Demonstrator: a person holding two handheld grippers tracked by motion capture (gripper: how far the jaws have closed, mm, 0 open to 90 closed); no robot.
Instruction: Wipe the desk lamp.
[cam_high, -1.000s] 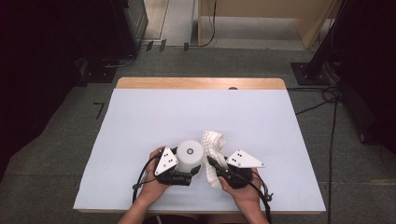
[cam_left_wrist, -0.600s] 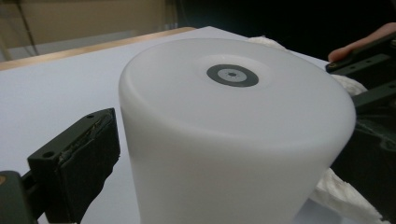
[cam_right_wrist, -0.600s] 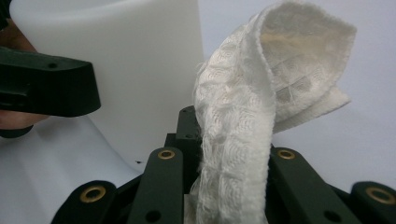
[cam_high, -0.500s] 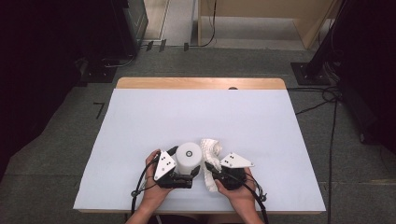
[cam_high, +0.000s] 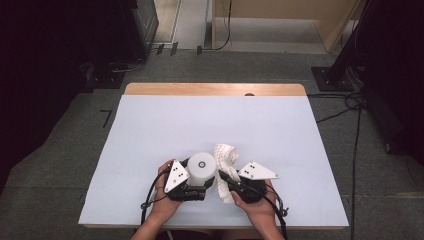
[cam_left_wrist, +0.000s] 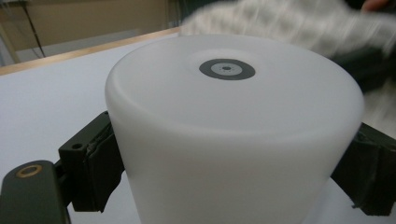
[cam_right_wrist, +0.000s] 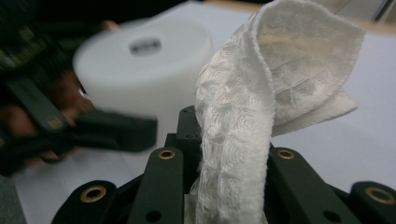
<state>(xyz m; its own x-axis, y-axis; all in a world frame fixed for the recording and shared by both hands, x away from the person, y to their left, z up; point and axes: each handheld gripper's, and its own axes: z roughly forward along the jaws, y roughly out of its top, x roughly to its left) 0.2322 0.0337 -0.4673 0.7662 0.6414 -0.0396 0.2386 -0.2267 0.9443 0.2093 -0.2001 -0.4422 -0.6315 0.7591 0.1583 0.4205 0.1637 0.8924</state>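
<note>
Near the front edge of a pale bench (cam_high: 150, 125), the left gripper (cam_high: 192, 186) fingers clamp a smooth white cylindrical tub (cam_high: 202, 167), while the right gripper (cam_high: 226, 179) fingers pinch a crumpled waffle-textured white cloth (cam_high: 225, 157) just right of it.

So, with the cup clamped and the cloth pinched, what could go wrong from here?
1. The left gripper holds the upside-down white cup by its smooth sides; a hard wipe may make it slip or twist.
2. The right gripper pinches the white cloth at one fold, so it may pull free.
3. Both work near the table front edge; a dropped cup could roll off.
</note>
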